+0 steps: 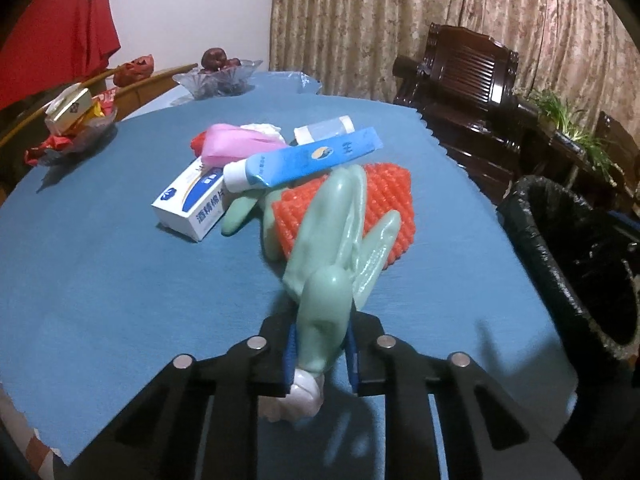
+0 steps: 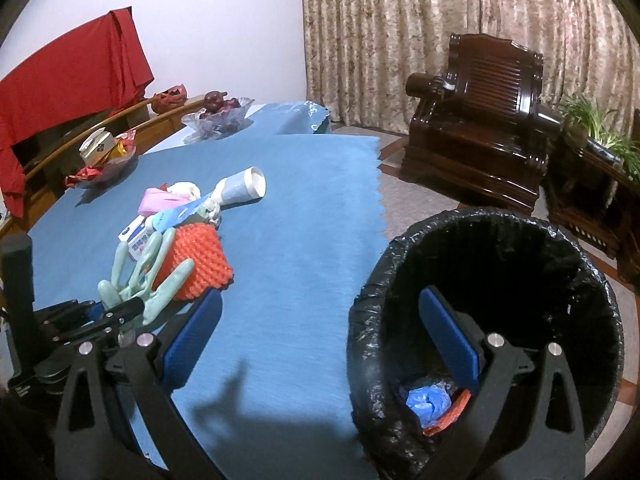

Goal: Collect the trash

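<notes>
Trash lies heaped on a blue tablecloth (image 1: 100, 272) beside a black-lined bin (image 2: 492, 280).
Right gripper (image 2: 320, 336) hangs wide open and empty at the bin's rim; left gripper (image 1: 320, 354) pinches a pale green rubber glove (image 1: 336, 248) draped over orange foam netting (image 1: 376, 200); the white box (image 1: 192, 204) carries blue Chinese lettering.

Printed in white Chinese characters on the blue band of the white box (image 1: 191, 205) on the tabletop (image 1: 100, 264): 酒精棉片, last character partly cut off by overlapping items. Small round emblem and tiny lettering on the blue tube (image 1: 308, 160), too small to read. Elsewhere, nothing legible.
</notes>
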{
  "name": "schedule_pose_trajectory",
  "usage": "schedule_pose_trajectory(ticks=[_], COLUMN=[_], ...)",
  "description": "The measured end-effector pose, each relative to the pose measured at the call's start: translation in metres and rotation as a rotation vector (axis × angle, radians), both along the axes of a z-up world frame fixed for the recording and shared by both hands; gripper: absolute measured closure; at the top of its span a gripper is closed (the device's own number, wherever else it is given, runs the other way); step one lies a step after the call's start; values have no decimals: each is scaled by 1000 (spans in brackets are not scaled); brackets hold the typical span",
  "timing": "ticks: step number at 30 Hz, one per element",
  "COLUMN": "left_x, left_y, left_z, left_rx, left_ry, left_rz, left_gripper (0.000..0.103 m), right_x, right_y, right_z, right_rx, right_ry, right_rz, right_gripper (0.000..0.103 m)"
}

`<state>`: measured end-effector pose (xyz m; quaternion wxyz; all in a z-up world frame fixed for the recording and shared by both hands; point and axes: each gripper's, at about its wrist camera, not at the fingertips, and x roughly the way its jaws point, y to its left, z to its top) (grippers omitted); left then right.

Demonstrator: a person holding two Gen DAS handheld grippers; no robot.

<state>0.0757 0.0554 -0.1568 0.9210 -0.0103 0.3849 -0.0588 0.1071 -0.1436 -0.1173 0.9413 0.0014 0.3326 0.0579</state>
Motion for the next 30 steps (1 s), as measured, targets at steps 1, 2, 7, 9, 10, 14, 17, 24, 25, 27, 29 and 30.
schedule_pose_trajectory(ticks=[1, 2, 7, 9, 10, 14, 17, 24, 25, 27, 29, 30], left_x=[-2, -4, -14, -18, -19, -18, -17, -15, -14, -12, -10, -8], left_y=[0, 1, 6, 9, 12, 25, 37, 67, 70, 76, 81, 83], left_z=[3, 6, 30, 39, 42, 50, 54, 56, 56, 52, 48, 46], left_rx=[-5, -11, -52, -52, -48, -46, -32, -5, -3, 5, 9, 9], left_ry=[-5, -10, -52, -73, -80, -97, -112, -128, -126, -123, -117, -112], left_rz=[-1, -2, 4, 15, 25, 73, 109, 194, 203, 218, 227, 232], left_gripper=[85, 85, 86, 86, 86, 86, 86, 86, 86, 86, 86, 86], right_x=[0, 1, 2, 3, 4, 8, 13, 33, 35, 43, 50, 54], right_y=[2, 3, 8, 12, 15, 28, 40, 78, 83, 96, 105, 111], right_z=[0, 1, 1, 1, 1, 3, 4, 0, -2, -9, -16, -21], right_rx=[-1, -2, 0, 1, 2, 4, 7, 14, 10, 2, -3, -9], right_ry=[-3, -5, -11, -13, -14, -22, -30, -31, -28, -17, -4, 5], right_rz=[4, 7, 21, 29, 34, 60, 85, 154, 161, 178, 188, 195], right_gripper=[7, 7, 7, 7, 7, 7, 7, 7, 7, 7, 7, 7])
